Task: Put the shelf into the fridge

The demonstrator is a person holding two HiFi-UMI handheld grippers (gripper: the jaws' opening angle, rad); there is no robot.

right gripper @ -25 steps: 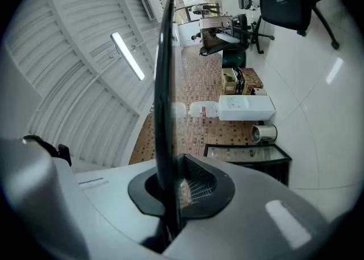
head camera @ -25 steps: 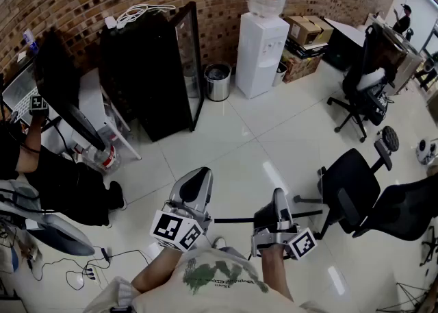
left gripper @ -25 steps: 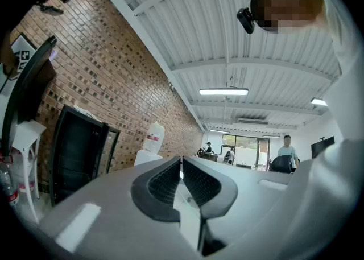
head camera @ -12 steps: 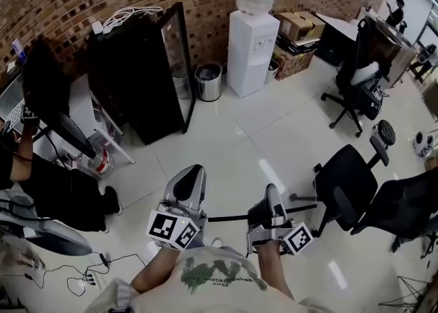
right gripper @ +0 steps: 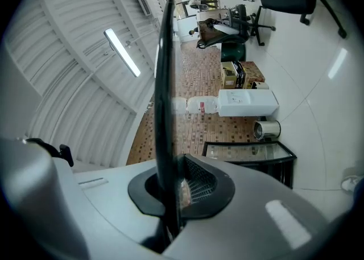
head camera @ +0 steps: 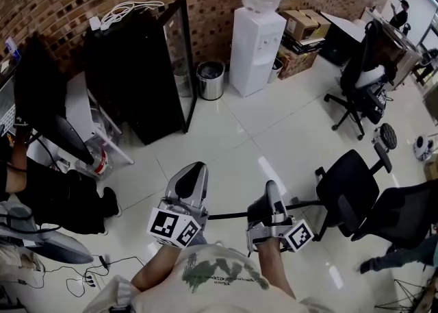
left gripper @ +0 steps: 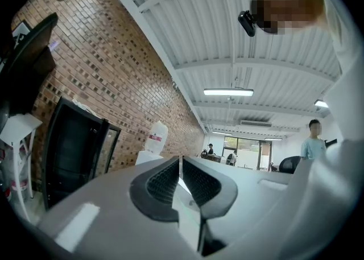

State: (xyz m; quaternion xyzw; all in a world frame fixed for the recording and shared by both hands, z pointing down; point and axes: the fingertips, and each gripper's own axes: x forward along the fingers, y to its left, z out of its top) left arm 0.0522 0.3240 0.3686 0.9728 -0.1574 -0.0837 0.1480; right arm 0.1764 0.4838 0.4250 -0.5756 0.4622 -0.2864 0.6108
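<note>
A black fridge (head camera: 133,72) stands against the brick wall with its glass door (head camera: 183,65) swung open. I carry the shelf (head camera: 229,215), a thin pane with a dark rim, seen edge-on as a dark line between the two grippers. My left gripper (head camera: 195,171) is shut on its left end, and my right gripper (head camera: 271,192) is shut on its right part. In the right gripper view the dark shelf rim (right gripper: 162,82) rises from the right gripper (right gripper: 169,165), with the fridge (right gripper: 250,159) ahead. In the left gripper view the left gripper (left gripper: 180,159) pinches the pane, and the fridge (left gripper: 74,151) is at left.
A white water dispenser (head camera: 256,38) and a metal bin (head camera: 210,79) stand right of the fridge. Office chairs (head camera: 349,181) are on the right. A seated person (head camera: 48,188) and a desk with a monitor (head camera: 41,92) are on the left. A person's legs (head camera: 404,253) show at lower right.
Both grippers with the shelf have drifted a little toward the fridge, which now looks slightly nearer. A person's legs have come into view at lower right.
</note>
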